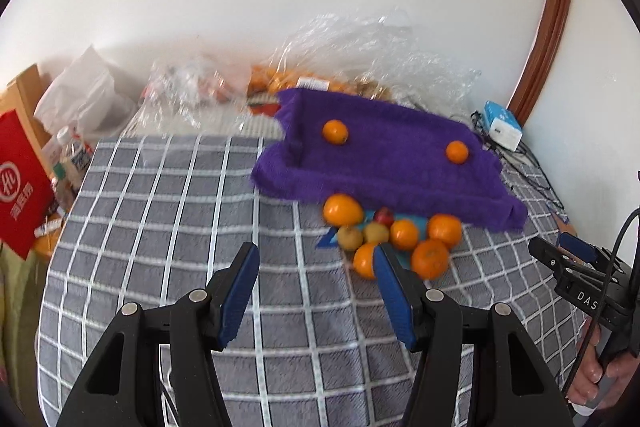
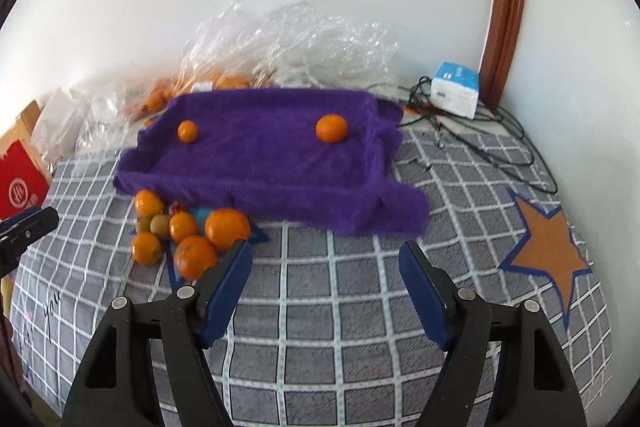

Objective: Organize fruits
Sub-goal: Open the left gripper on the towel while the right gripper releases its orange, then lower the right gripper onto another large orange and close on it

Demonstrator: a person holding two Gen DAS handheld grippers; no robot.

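So the purple tray point(image 2: 260, 163) on the checked bench point(image 2: 320, 307) only has two oranges point(image 2: 331, 127) in it, well apart. The other fruit point(image 2: 188, 231) sits piled just in front. Left claw point(image 1: 316, 291) and right claw point(image 2: 326, 279) are both spread apart, empty.

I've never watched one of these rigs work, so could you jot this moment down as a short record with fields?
surface: checked cloth
tray: purple tray, two oranges inside, apart
fruit pile: fruit pile on the cloth before the tray's front edge; oranges, two yellowish fruits, one red
left gripper: left gripper open, empty
right gripper: right gripper open, empty
behind: clear plastic bags
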